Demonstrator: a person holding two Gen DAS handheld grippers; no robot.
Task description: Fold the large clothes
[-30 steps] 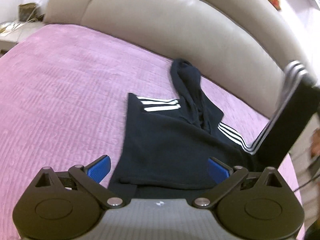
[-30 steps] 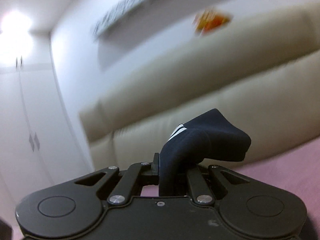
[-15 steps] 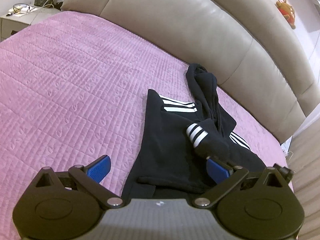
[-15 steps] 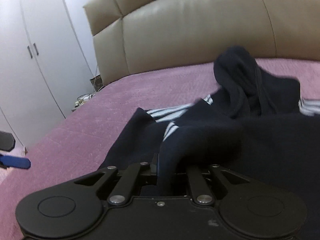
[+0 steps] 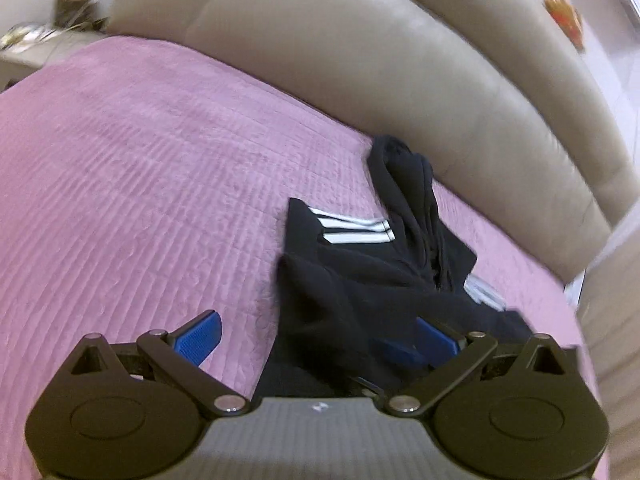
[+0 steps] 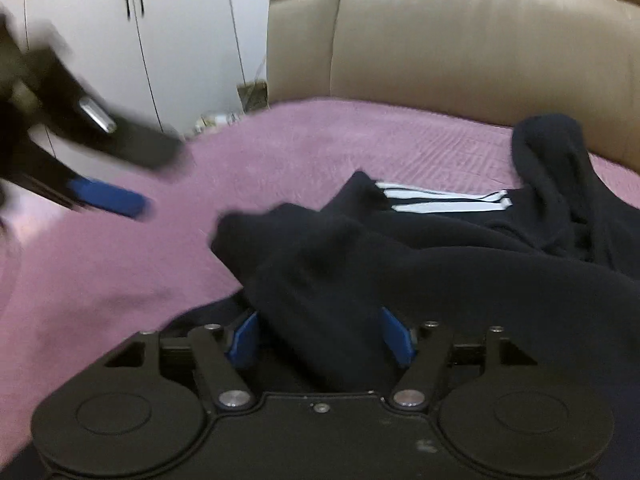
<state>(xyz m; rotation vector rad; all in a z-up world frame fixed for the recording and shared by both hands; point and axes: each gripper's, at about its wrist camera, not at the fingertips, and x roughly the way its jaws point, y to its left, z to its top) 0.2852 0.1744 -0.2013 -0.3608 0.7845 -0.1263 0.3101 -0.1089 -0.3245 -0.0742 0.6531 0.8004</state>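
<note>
A dark navy garment with white stripes (image 5: 360, 280) lies bunched on the pink bedspread (image 5: 140, 168), near the headboard. It also shows in the right wrist view (image 6: 460, 248). My left gripper (image 5: 320, 332) is open, its blue pads wide apart above the garment's near edge. My right gripper (image 6: 320, 336) is open, with a fold of the sleeve lying loose between its blue pads. The left gripper appears blurred at the left of the right wrist view (image 6: 100, 184).
A beige padded headboard (image 5: 400, 80) runs behind the bed. A nightstand with small items (image 5: 40, 36) stands at the far left. White wardrobe doors (image 6: 140, 40) stand beyond the bed.
My right gripper brought the sleeve down across the garment and opened, letting the cloth go slack. My left gripper stayed open and shifted a little.
</note>
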